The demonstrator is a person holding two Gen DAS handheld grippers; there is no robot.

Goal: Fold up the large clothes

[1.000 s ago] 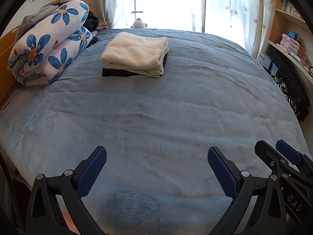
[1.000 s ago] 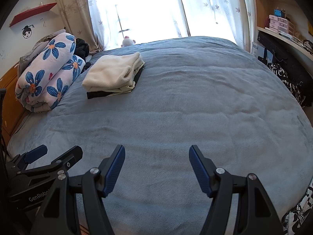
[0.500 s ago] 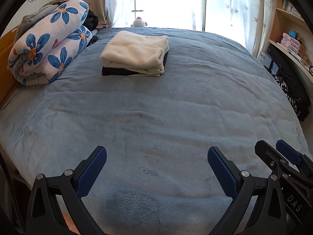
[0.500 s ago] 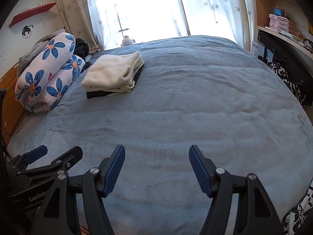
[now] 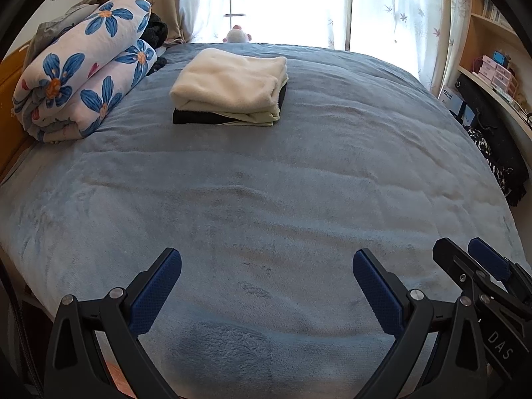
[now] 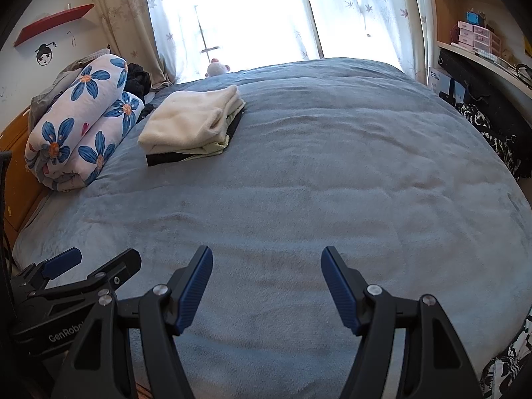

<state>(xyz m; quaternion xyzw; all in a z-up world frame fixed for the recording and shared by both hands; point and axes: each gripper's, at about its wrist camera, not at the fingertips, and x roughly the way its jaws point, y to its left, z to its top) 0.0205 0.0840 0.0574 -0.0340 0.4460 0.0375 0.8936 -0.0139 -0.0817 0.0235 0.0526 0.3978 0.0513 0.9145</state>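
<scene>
Floral quilt (image 5: pixel 83 79) and folded stack (image 5: pixel 232 89) lie far across the blue blanket (image 5: pixel 266 183). Left gripper (image 5: pixel 266 266) and right gripper (image 6: pixel 266 262) both released, empty. Nothing changed since earlier.

Daylight is streaming through the window (image 5: pixel 289 0) behind sheer curtains (image 6: pixel 349 10), overexposing the panes to pure white. The blue bed cover (image 5: pixel 266 183) is receiving soft, even light with faint shadows. Fisheye distortion is bowing both views, and dark vignetting is ringing the corners.

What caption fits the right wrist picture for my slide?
Open right claw above a blue blanket, facing a folded clothes stack and flowered quilt.
</scene>
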